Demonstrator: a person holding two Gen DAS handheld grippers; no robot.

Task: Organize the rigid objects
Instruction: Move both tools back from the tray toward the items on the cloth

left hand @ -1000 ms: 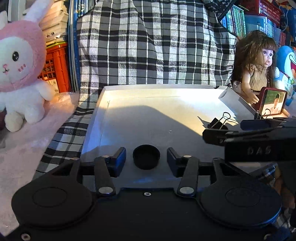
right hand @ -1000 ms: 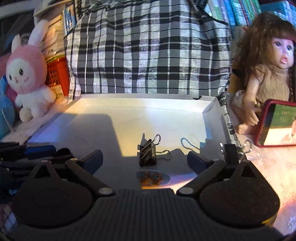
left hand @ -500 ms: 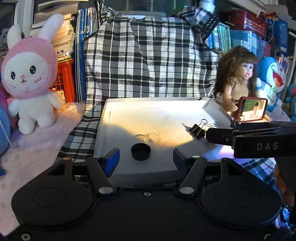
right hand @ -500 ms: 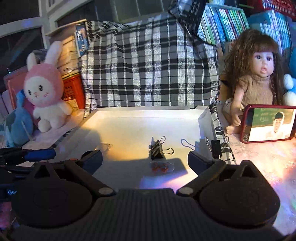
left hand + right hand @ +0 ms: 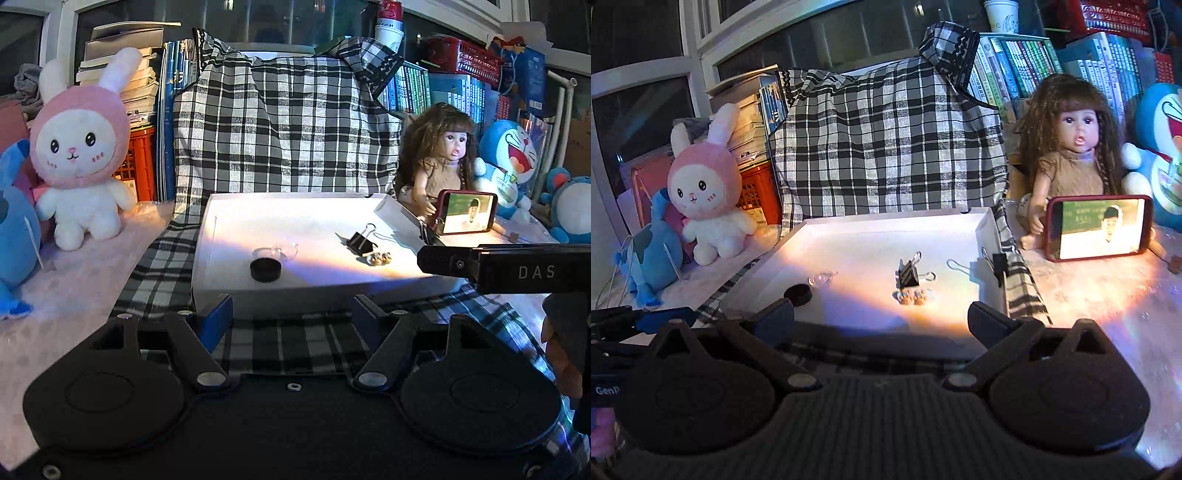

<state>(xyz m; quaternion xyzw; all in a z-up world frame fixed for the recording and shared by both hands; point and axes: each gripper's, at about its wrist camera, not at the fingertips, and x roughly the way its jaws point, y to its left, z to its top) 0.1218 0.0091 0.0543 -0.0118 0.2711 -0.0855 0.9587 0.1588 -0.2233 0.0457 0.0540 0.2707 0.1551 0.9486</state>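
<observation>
Nearest, at the bottom of each wrist view, the left claw [image 5: 291,317] and right claw [image 5: 881,321] both stand spread wide and empty, short of the white tray [image 5: 218,291] on the checked cloth [image 5: 295,343]. Inside the tray, the black cap [image 5: 265,268] sits left of centre with a clear piece [image 5: 282,251] just behind it; toward the right lie a small beaded trinket [image 5: 380,258] and, just beyond, the black binder clip [image 5: 360,242]. Another clip [image 5: 997,264] bites the tray's right wall. Farther back sit the phone [image 5: 1099,227], doll [image 5: 1071,155] and pink rabbit [image 5: 79,147]. Judging by this, a fresh pick is being lined up; either claw must advance over the near rim and centre one item.
</observation>
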